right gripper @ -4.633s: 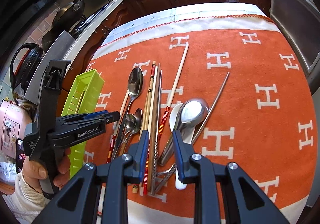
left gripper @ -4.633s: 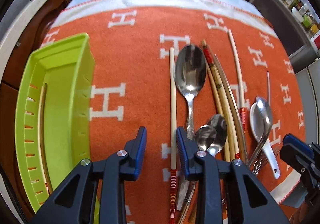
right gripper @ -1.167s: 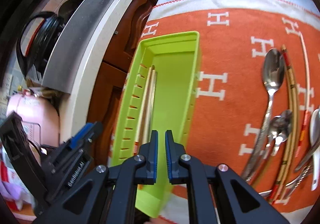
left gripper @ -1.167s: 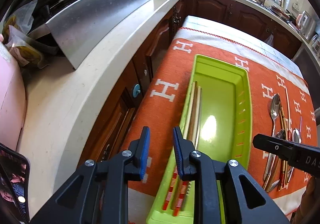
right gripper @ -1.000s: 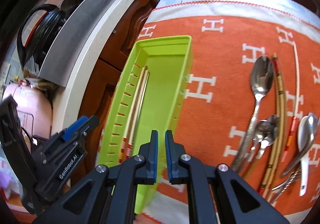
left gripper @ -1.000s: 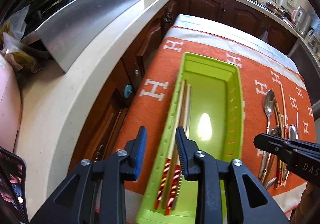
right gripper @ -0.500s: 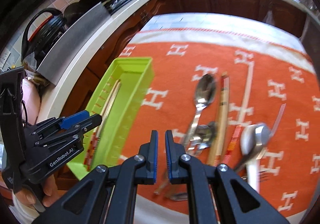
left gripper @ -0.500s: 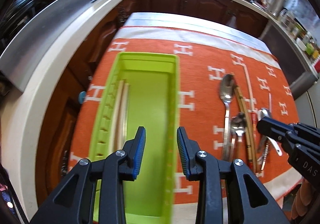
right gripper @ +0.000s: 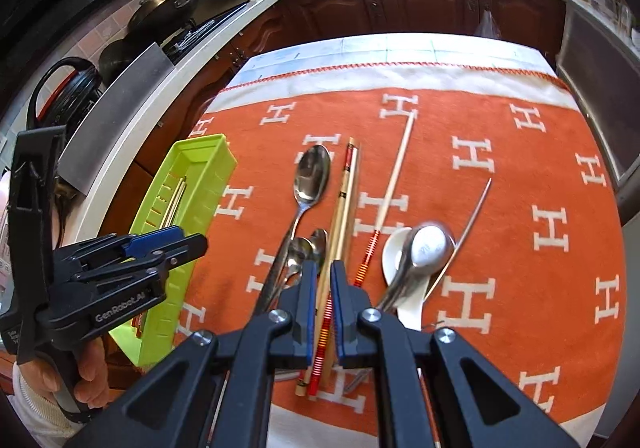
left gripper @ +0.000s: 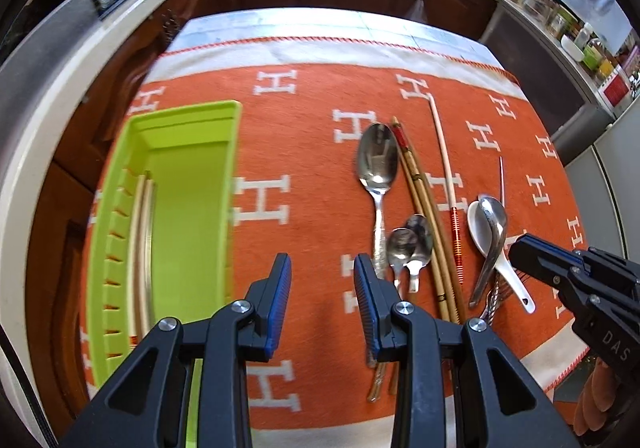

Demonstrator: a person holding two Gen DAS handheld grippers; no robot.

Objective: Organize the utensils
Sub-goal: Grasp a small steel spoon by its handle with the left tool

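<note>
Left wrist view: the left gripper (left gripper: 322, 302) hangs above the orange cloth with white H letters (left gripper: 304, 152), its blue-padded jaws parted with only bare cloth between them. Just left of it lies the long lime-green plastic tray (left gripper: 192, 204), with pale chopsticks (left gripper: 141, 240) lying along its slotted left wall. To the right of the jaws lie the loose utensils: a large steel spoon (left gripper: 377, 164), two small steel spoons (left gripper: 410, 244) overlapping beside its handle, a pair of brown bamboo chopsticks (left gripper: 424, 208), a single pale chopstick with a red banded end (left gripper: 444, 172), then a white ceramic soup spoon (left gripper: 496, 252) with a steel spoon (left gripper: 493, 232) resting on it. The right gripper (left gripper: 520, 248) enters from the right edge, its tip over that soup spoon

Right wrist view: the right gripper (right gripper: 320, 288) has its jaws nearly together and holds nothing; it sits above the brown chopsticks (right gripper: 344, 204) and a red banded chopstick end (right gripper: 322, 344), which show through the narrow gap. A thin metal rod (right gripper: 472, 220) lies right of the soup spoon (right gripper: 394, 252). A hand (right gripper: 86, 372) holds the left gripper (right gripper: 188, 242) over the tray (right gripper: 200, 164) at the cloth's left edge
</note>
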